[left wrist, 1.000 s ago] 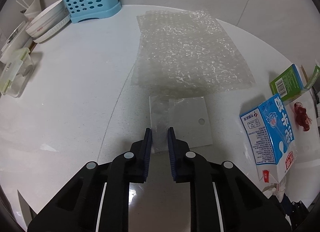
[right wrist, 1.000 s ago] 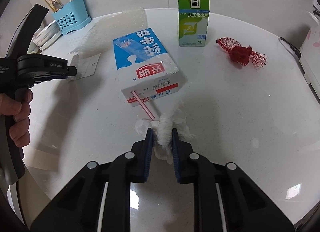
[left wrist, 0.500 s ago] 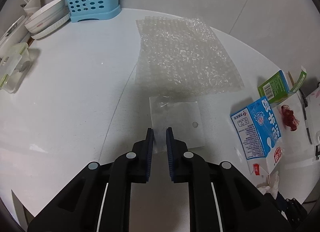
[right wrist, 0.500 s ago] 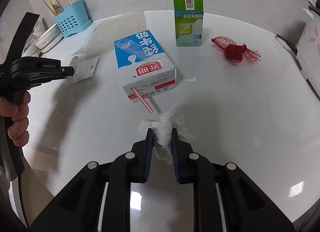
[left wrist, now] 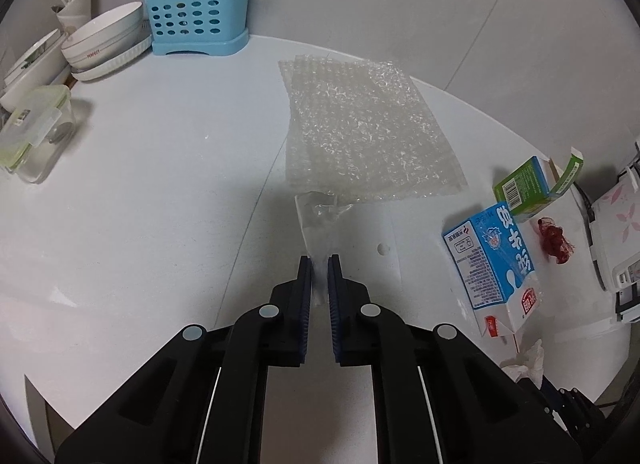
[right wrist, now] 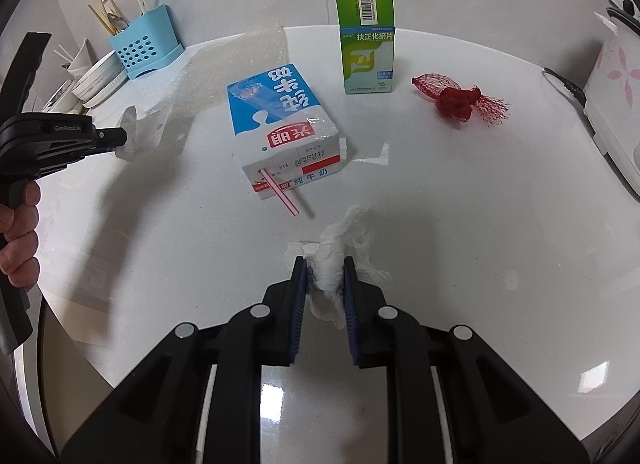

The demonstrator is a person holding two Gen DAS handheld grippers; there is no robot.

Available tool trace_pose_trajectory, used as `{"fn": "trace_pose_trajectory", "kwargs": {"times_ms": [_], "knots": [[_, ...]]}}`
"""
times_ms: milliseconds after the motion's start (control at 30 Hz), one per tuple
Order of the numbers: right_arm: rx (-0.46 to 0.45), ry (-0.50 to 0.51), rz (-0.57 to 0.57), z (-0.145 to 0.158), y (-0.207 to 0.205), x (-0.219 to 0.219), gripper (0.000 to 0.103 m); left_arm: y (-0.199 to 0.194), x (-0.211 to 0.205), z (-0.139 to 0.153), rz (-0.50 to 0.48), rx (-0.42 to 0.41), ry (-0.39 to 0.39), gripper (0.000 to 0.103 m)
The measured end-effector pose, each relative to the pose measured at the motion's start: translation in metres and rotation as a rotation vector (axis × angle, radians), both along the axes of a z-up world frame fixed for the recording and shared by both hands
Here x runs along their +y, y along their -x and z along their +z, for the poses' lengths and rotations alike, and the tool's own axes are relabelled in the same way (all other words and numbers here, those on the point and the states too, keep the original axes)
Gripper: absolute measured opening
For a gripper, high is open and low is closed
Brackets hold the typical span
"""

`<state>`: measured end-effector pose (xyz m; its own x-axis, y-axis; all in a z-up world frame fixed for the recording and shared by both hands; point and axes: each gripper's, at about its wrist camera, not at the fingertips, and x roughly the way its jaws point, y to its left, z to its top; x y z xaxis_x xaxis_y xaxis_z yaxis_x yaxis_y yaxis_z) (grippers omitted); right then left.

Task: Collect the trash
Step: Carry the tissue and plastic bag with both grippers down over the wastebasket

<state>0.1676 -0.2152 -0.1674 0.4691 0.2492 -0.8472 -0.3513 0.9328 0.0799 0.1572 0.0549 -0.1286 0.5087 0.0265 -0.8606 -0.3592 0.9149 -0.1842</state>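
Note:
My left gripper is shut on a clear plastic bag and holds it lifted off the white table; it also shows in the right wrist view. My right gripper is shut on a crumpled white tissue, raised a little above the table. A blue-and-white milk carton with a pink straw lies on its side in the middle. A green box stands behind it. A red mesh net lies to the right. A sheet of bubble wrap lies flat beyond the bag.
A blue cutlery holder, stacked white bowls and a clear lidded container stand at the back left. A white appliance with pink flowers sits at the right edge. The table's rounded front edge is close to both grippers.
My left gripper has lifted and drawn back with the plastic bag, which now hangs crumpled. My right gripper has lifted the tissue and pulled back from the milk carton.

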Motion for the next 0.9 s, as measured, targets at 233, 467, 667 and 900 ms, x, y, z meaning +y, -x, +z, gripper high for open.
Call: {"fn": "trace_pose_trajectory", "kwargs": {"times_ms": [233, 467, 667, 900], "knots": [[-0.019, -0.007, -0.002, 0.009, 0.007, -0.001, 0.017, 0.019, -0.001, 0.019, -0.020, -0.045, 0.009, 0.008], [-0.040, -0.012, -0.004, 0.018, 0.024, 0.000, 0.017, 0.044, -0.004, 0.032, -0.054, -0.074, 0.019, 0.008], [-0.054, -0.014, -0.009, 0.025, 0.046, 0.004, 0.017, 0.073, -0.009, 0.036, -0.096, -0.086, 0.034, 0.008], [-0.060, -0.017, -0.019, 0.029, 0.073, 0.011, 0.017, 0.110, -0.010, 0.039, -0.136, -0.098, 0.057, 0.008]]}}
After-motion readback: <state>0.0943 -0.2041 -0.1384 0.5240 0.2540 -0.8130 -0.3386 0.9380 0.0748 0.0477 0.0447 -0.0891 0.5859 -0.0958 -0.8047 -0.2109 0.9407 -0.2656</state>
